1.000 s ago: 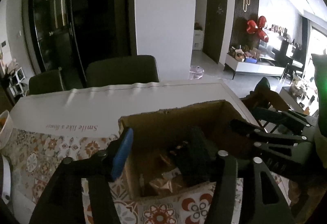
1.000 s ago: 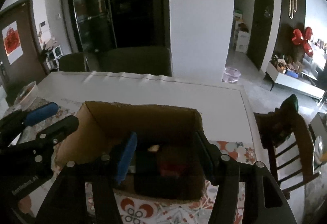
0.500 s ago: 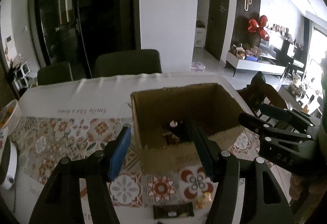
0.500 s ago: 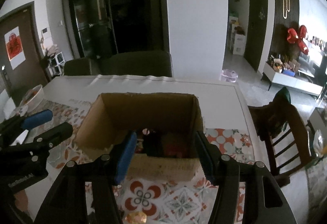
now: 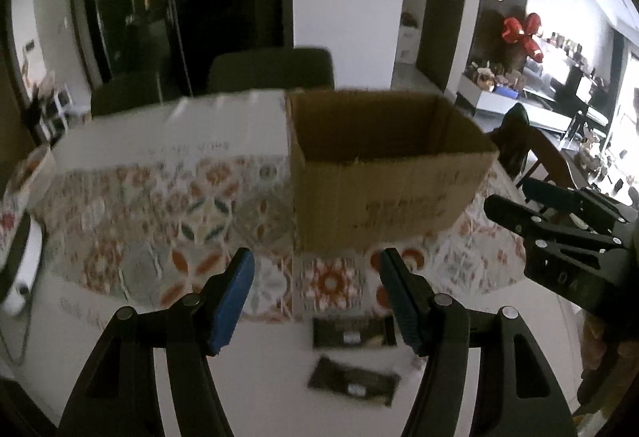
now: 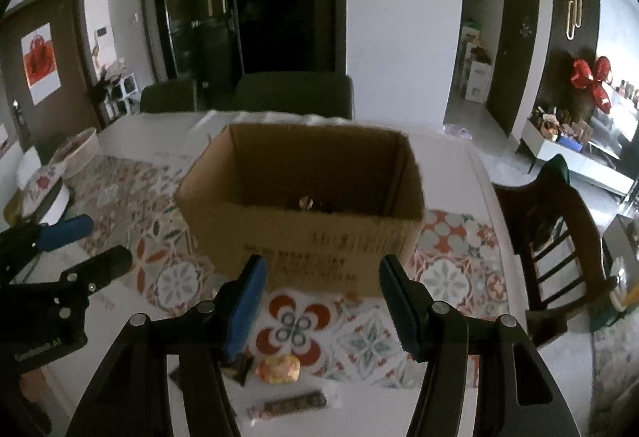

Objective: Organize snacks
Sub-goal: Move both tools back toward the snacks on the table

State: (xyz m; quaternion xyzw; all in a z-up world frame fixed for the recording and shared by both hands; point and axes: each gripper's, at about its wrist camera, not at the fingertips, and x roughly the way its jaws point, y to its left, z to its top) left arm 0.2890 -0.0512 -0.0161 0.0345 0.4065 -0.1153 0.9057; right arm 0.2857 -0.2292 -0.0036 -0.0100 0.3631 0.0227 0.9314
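While both sets of jaws gape empty: left gripper (image 5: 315, 279), right gripper (image 6: 321, 285) before cardboard box (image 6: 303, 197); snacks (image 6: 278, 368) nearer.

2 chairs (image 6: 293, 91) behind tiled cloth (image 6: 451, 277)

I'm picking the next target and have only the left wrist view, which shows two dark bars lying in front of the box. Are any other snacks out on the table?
Observer: Yes. In the right wrist view a yellow-orange wrapped snack lies on the table, in front of the cardboard box.
Operator: Is the box empty? I can't see its floor.
Observer: No. Something small shows just above the near wall; the rest of the floor is hidden.
Operator: Is the right gripper free?
Observer: Yes. The right gripper has its fingers apart with nothing between them.
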